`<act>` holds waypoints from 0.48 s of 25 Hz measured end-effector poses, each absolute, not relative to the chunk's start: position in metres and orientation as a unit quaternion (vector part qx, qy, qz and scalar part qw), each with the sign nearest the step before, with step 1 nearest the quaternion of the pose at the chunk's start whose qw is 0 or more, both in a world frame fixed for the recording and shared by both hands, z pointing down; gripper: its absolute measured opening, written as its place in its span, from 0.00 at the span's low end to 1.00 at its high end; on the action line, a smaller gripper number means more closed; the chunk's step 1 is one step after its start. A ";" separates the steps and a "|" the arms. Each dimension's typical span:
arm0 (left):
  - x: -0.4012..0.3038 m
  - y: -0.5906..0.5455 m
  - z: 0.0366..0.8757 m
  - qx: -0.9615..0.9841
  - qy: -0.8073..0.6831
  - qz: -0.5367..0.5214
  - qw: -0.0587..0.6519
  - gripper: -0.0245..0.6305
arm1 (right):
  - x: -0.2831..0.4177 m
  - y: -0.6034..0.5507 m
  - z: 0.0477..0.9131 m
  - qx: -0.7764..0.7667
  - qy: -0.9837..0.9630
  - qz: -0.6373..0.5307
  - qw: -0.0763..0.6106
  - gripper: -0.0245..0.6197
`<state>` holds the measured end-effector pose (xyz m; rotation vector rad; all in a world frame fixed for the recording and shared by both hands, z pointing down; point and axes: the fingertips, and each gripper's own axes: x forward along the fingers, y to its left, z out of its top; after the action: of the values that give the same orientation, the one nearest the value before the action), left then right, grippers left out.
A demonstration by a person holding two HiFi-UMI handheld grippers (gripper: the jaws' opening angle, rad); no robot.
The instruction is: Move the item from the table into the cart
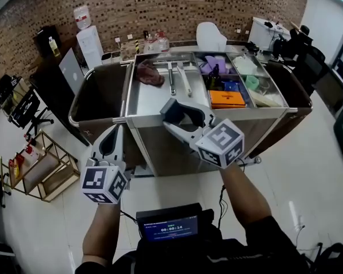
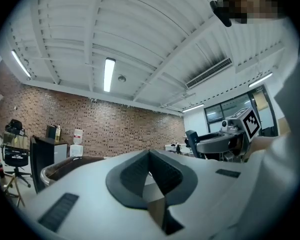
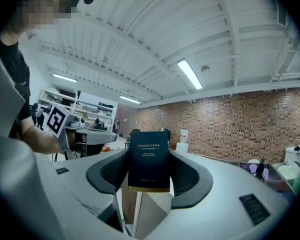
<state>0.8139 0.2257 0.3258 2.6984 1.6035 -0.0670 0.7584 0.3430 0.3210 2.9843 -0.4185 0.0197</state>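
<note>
- Room: a brick wall [image 1: 160,4] at the back and a pale glossy floor [image 1: 308,170]. The two gripper views show a white ribbed ceiling with strip lights.
- Dark navy box [image 3: 149,156]: upright between the jaws of the right gripper [image 1: 177,117], with gold lettering on the face towards the camera. It is held off any surface. In the head view it shows against the near rim of the cart, at the left-hand tray.
- Right gripper: both ribbed pads are clamped on the sides of the box, and its marker cube points back towards the person.
- Left gripper [image 2: 150,156]: jaws brought together with nothing between them. It is held lower left of the right one and near the cart's left front corner.
- Cart [image 1: 143,119]: stainless steel, with a top divided into compartments and a dark bin hung at each end.
- Left tray: a reddish-brown cloth [image 1: 150,72] and two long metal utensils [image 1: 177,77] lying side by side.
- Middle compartment: purple items [image 1: 213,64] and an orange box [image 1: 227,99].
- Right compartment: pale green and white items [image 1: 252,81].
- Surroundings: a water dispenser [image 1: 90,41] at the wall, a wooden rack [image 1: 46,164] on the floor at left, and a small lit screen [image 1: 170,227] at the person's chest.
</note>
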 end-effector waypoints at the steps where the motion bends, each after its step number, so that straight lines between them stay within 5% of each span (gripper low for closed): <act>1: 0.817 0.238 0.322 0.860 0.510 -0.024 -0.001 0.04 | 0.763 0.355 0.317 0.988 -0.142 0.005 0.062 0.42; 12: 0.917 0.318 0.280 0.851 0.522 -0.043 -0.011 0.04 | 0.908 0.433 0.270 0.980 -0.185 0.021 0.072 0.42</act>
<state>0.9175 0.3181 0.2799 2.6943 1.6531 -0.1369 0.9083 0.4326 0.2699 2.9442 -0.5545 0.0624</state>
